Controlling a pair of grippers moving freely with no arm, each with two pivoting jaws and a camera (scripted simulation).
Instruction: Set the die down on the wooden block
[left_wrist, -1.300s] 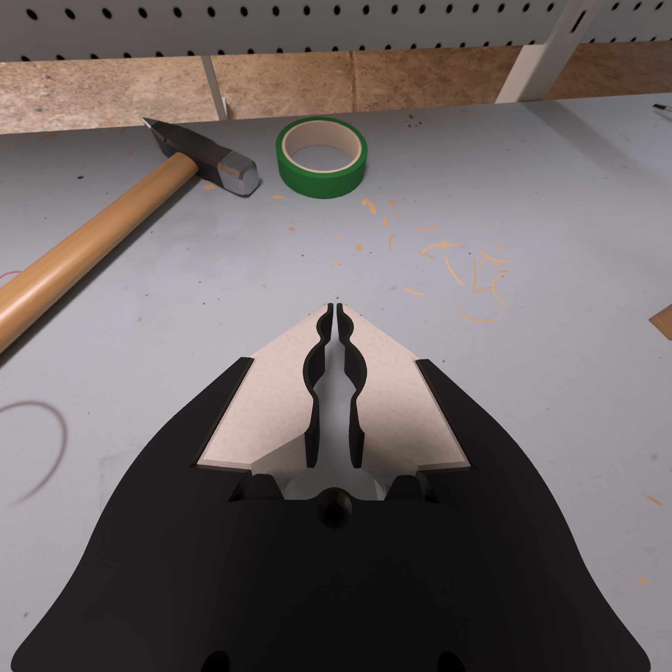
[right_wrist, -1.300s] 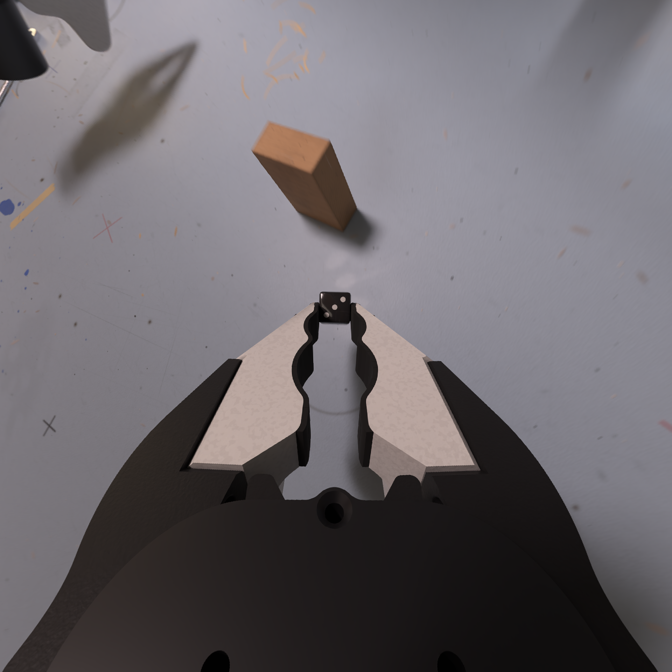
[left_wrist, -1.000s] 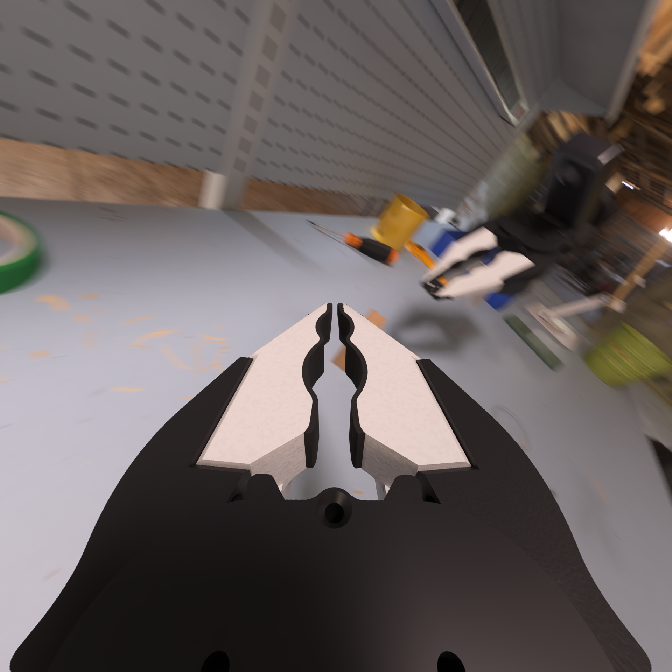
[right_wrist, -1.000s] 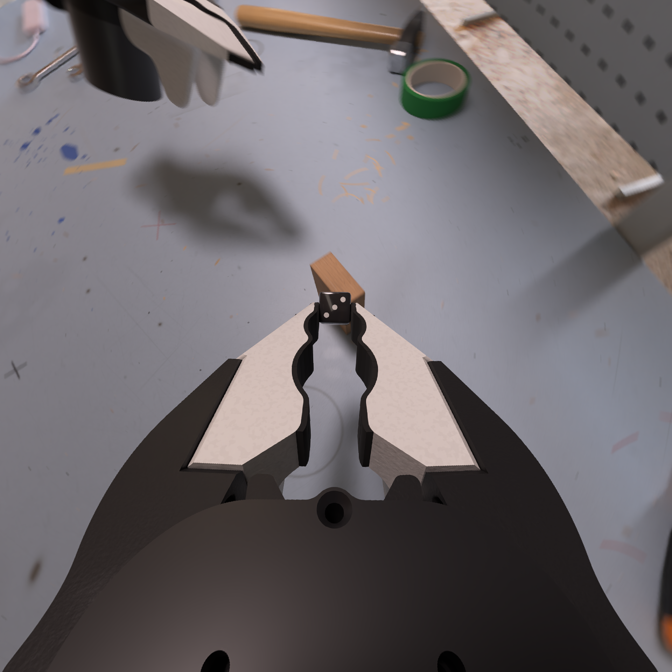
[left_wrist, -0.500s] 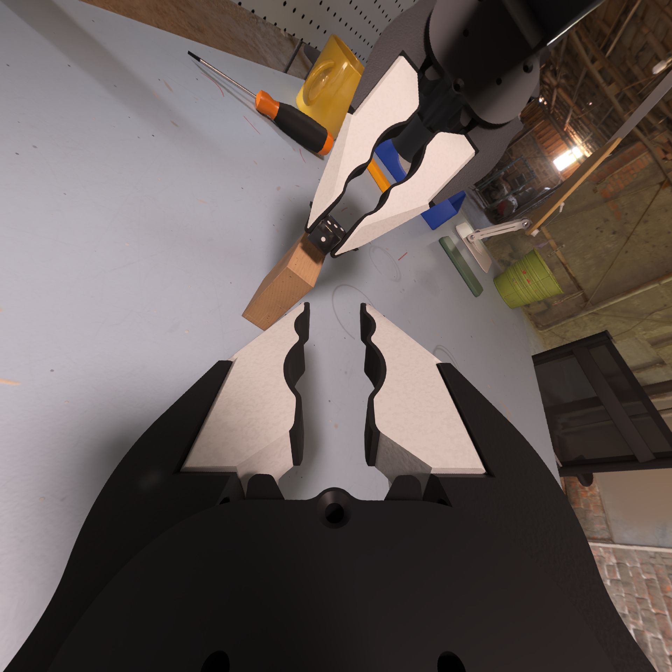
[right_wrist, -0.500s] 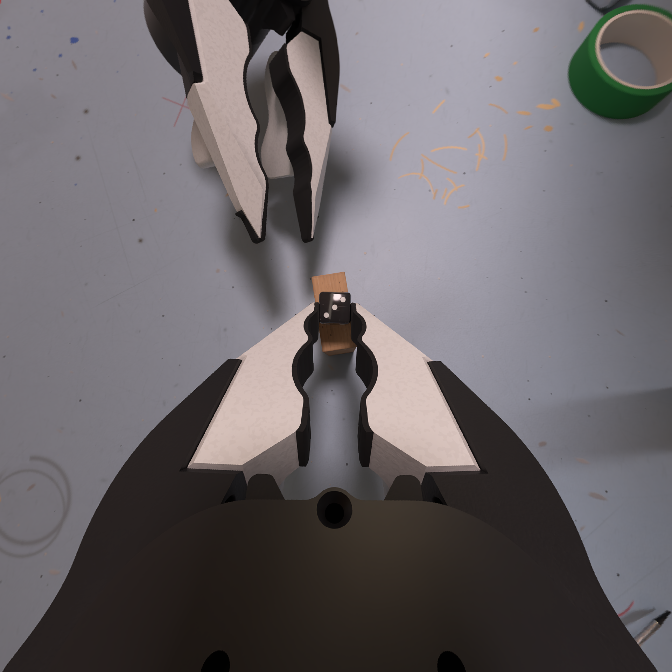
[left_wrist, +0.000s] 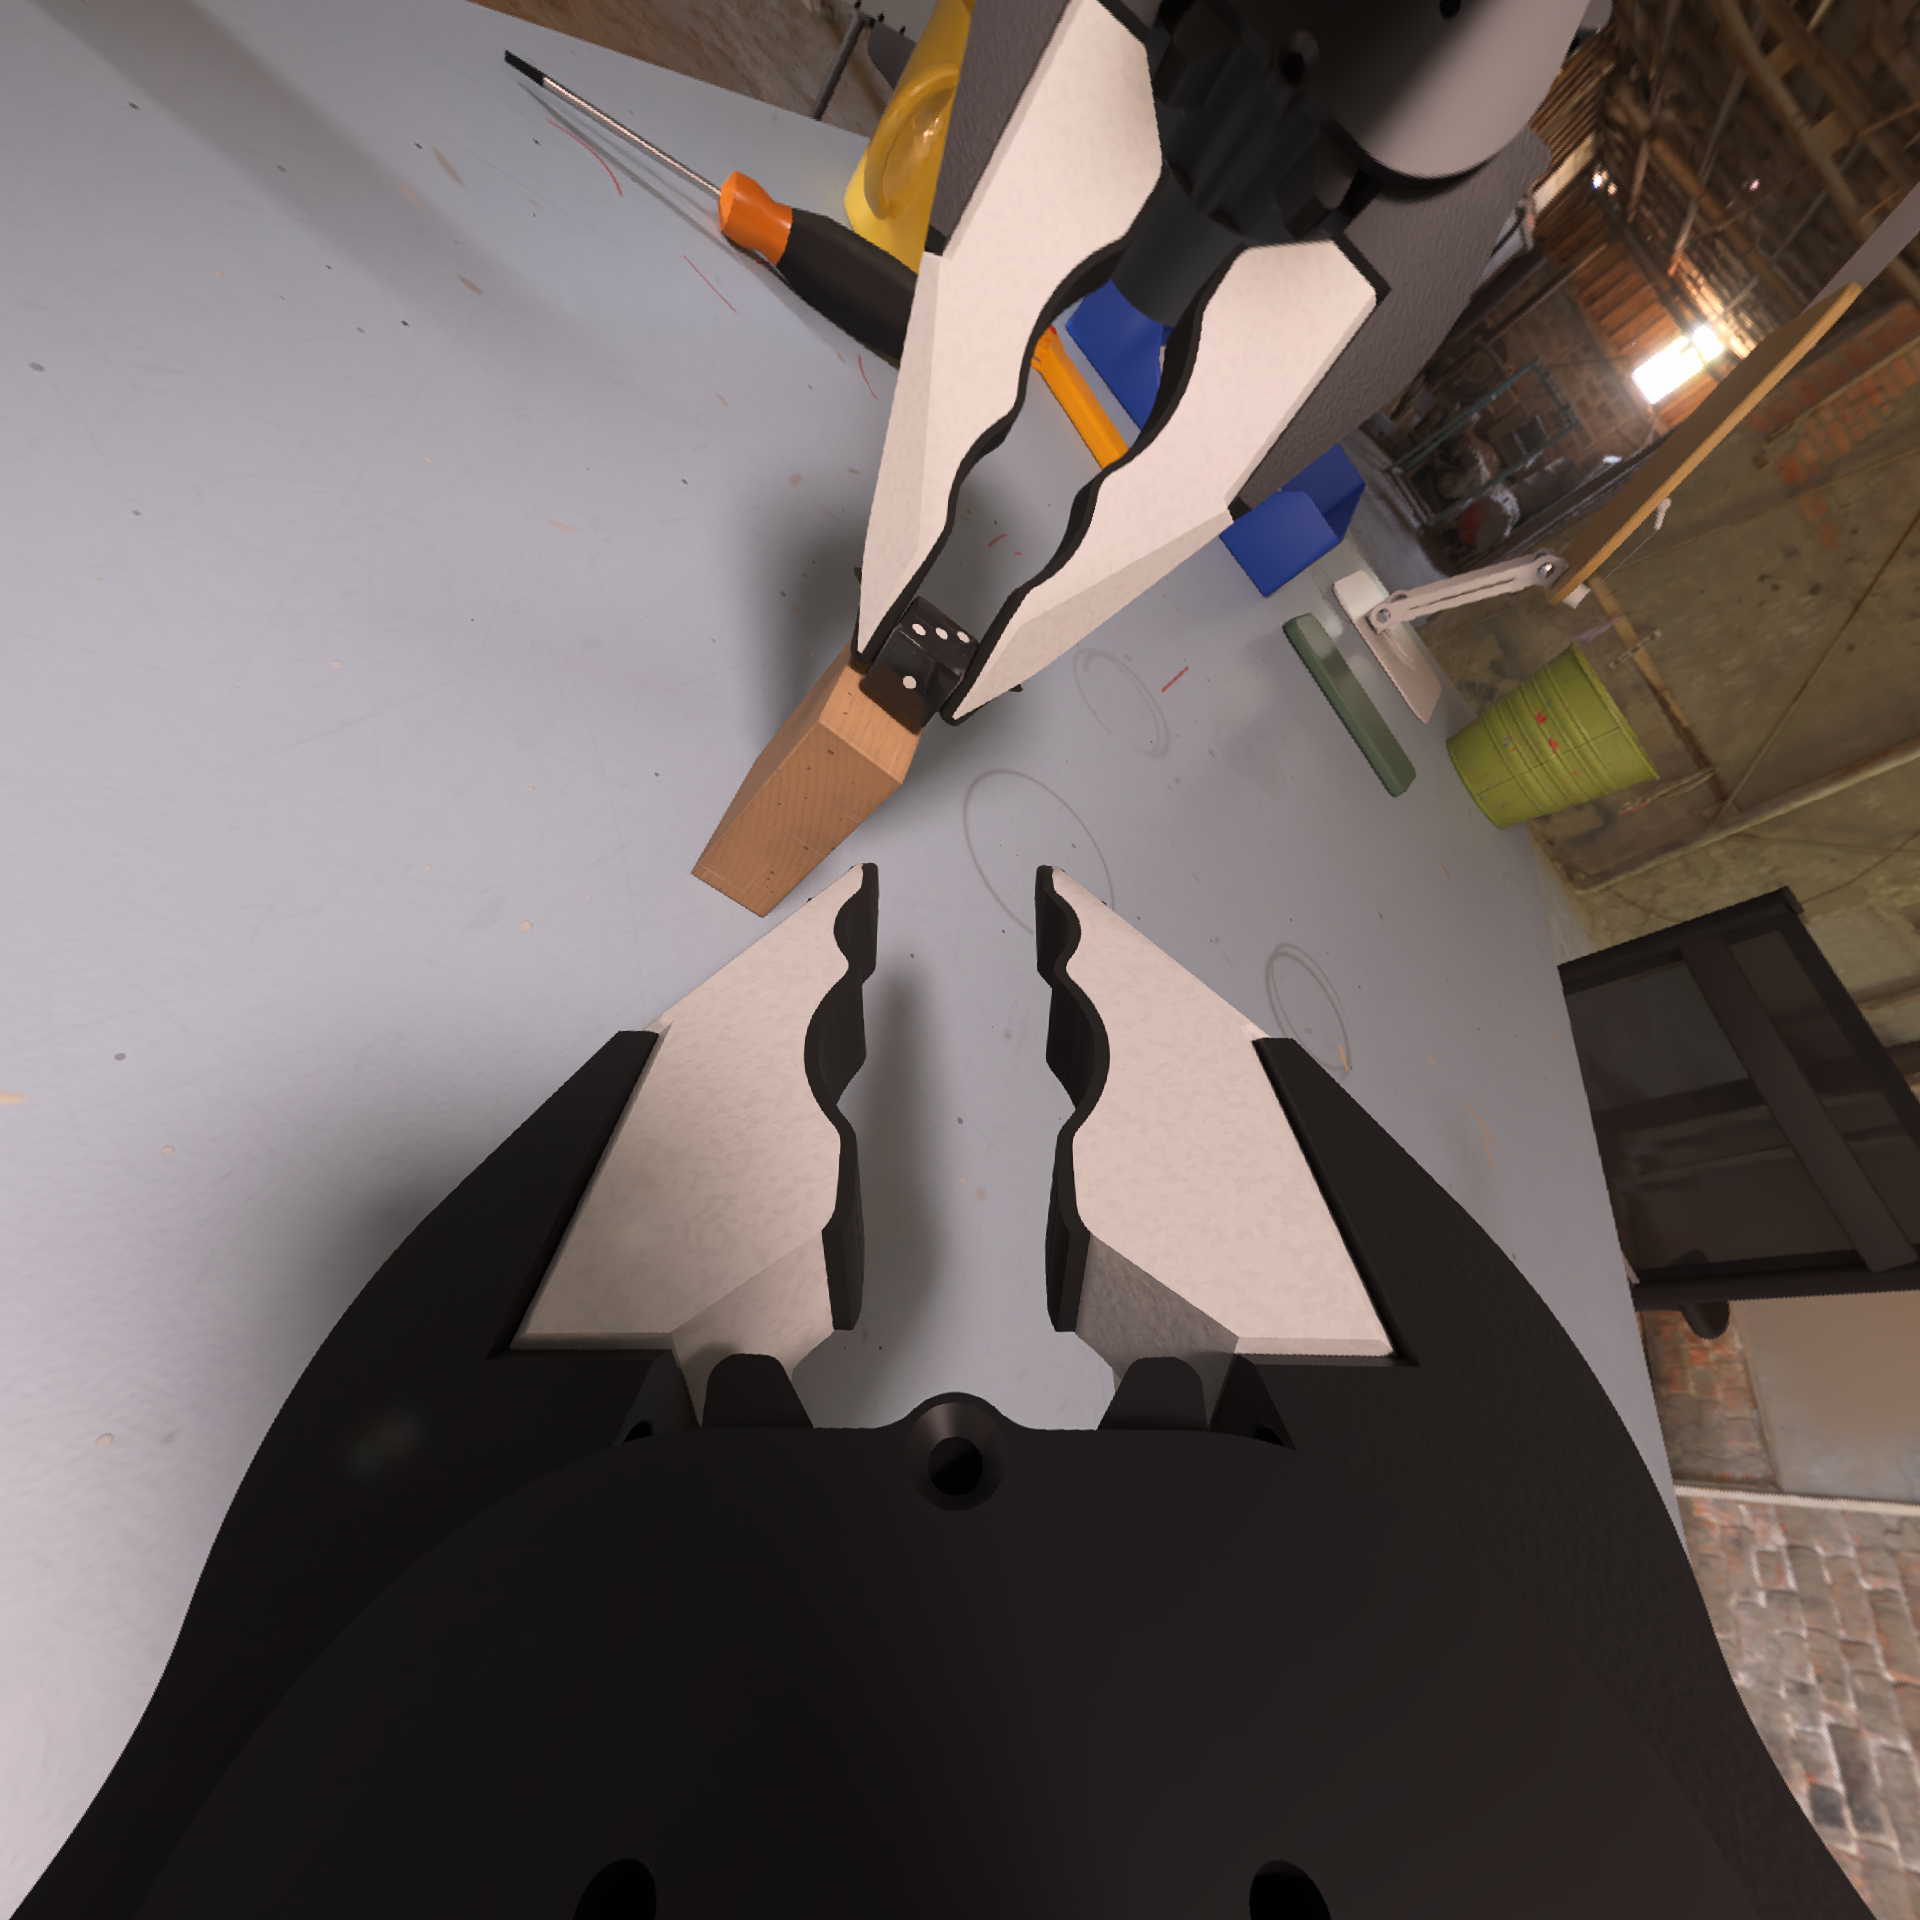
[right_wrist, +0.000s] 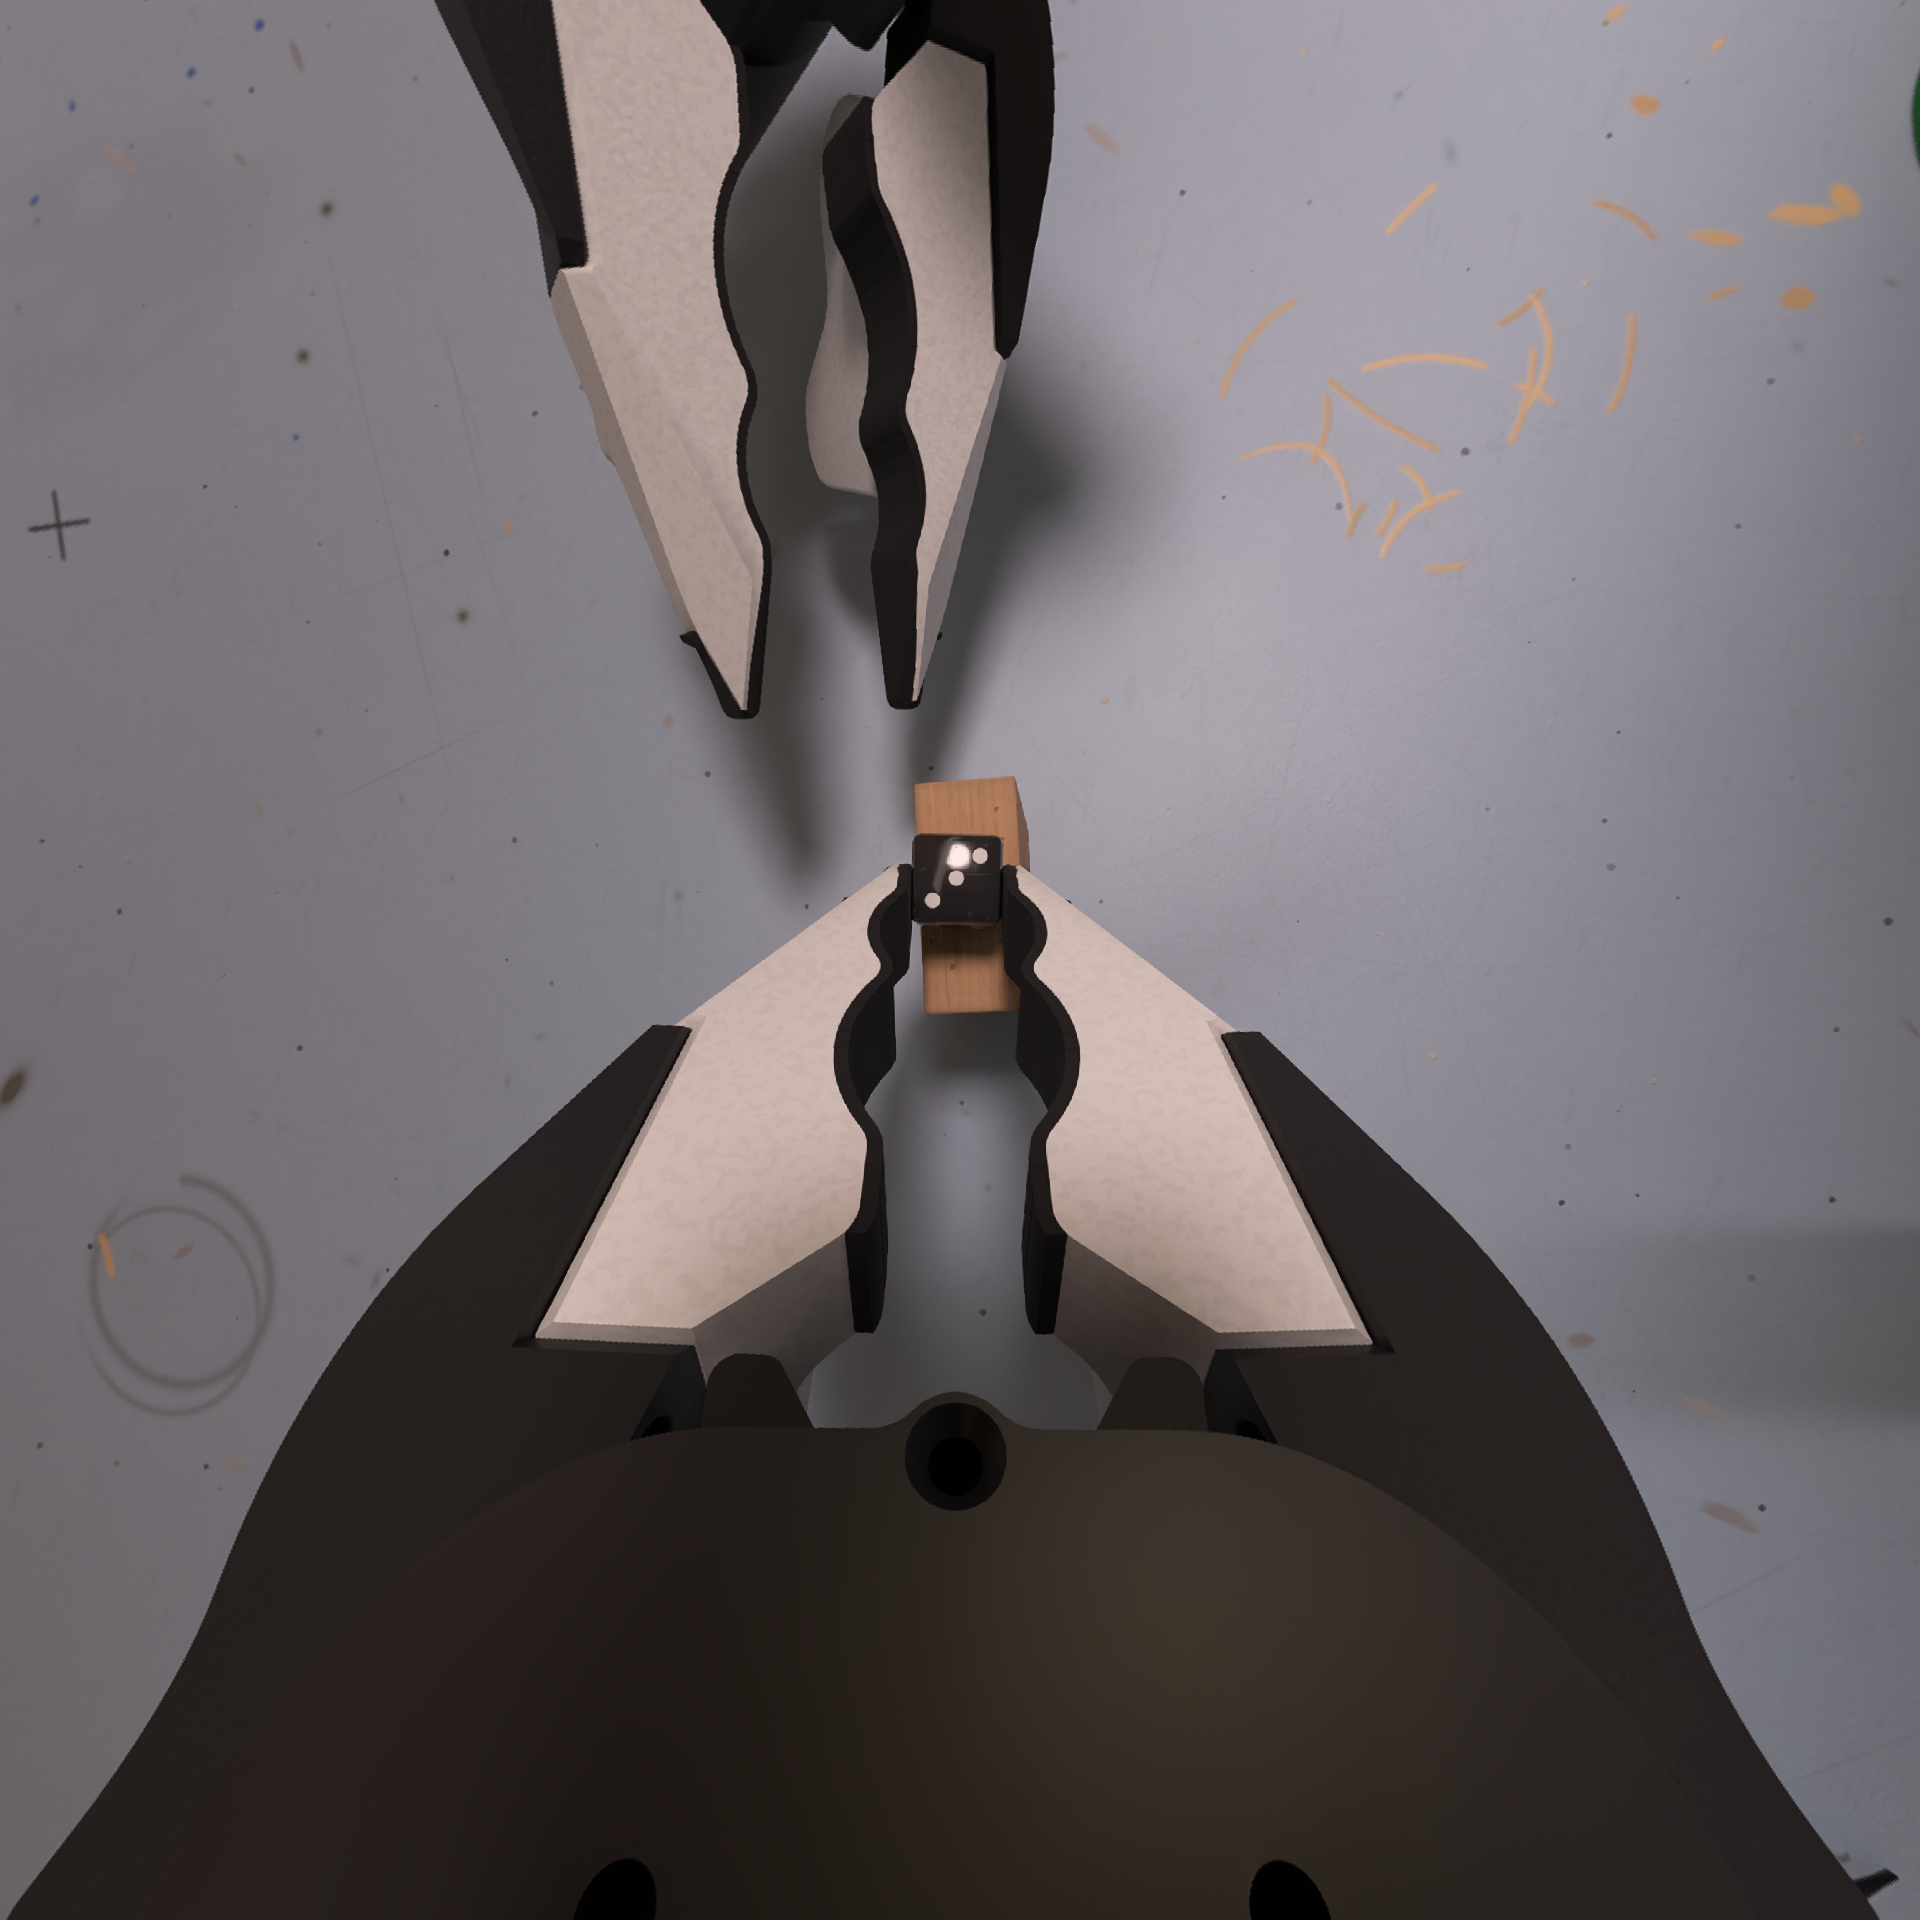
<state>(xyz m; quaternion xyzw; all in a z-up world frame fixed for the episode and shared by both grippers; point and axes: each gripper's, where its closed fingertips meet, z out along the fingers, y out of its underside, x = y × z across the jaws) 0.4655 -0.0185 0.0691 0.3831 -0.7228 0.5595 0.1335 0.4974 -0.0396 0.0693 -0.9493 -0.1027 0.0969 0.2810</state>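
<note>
The black die (right_wrist: 957, 879) with white pips sits pinched between the tips of the right gripper (right_wrist: 957, 883), whose jaws are clamped on its two sides. From the left wrist view the same die (left_wrist: 921, 659) is right at the far end of the wooden block (left_wrist: 821, 774); it looks to be touching the block's top face, though I cannot tell for certain whether it rests there or hangs just above. The block is a small tan bar lying flat on the grey workbench (left_wrist: 312, 520), and in the right wrist view it (right_wrist: 968, 982) shows directly under the die, running between the fingers.

The left gripper (left_wrist: 956, 883) hovers just beside the block's near end with its jaws apart and nothing between them. In the right wrist view this gripper (right_wrist: 821, 701) points toward the block from the far side, tips close to it but not touching.

Farther off on the bench, in the left wrist view, lie a screwdriver (left_wrist: 800, 229) with an orange and black handle, a yellow cup (left_wrist: 904, 156) and a blue bin (left_wrist: 1294, 520). Pale wood shavings (right_wrist: 1455, 395) are scattered to the right in the right wrist view. Beyond the bench's edge stands a green barrel (left_wrist: 1548, 738).
</note>
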